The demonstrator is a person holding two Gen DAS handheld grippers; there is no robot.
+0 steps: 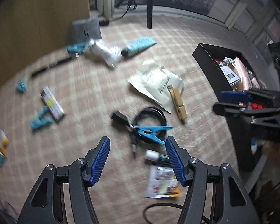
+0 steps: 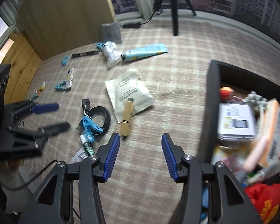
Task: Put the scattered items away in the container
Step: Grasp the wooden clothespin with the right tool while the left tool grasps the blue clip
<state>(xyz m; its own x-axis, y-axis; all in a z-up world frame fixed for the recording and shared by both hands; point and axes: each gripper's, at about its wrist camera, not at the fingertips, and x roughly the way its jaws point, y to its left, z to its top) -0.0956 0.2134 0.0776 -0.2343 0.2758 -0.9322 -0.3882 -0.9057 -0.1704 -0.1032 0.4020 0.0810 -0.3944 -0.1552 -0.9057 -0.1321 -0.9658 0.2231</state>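
Both claws are spread open with nothing in them, hovering over the plaid carpet. The left claw (image 1: 138,161) has the blue clothespin (image 1: 153,131) just above its fingertips, lower centre of its frame, lying across the coiled black cable (image 1: 149,118), long axis roughly left-right, so it's the nearer hand for that one. The right claw (image 2: 141,155) has the wooden clothespin (image 2: 127,118) just up-left of its tips, long axis nearly vertical in frame. The black container (image 2: 211,100), already pretty full, sits along the right edge.
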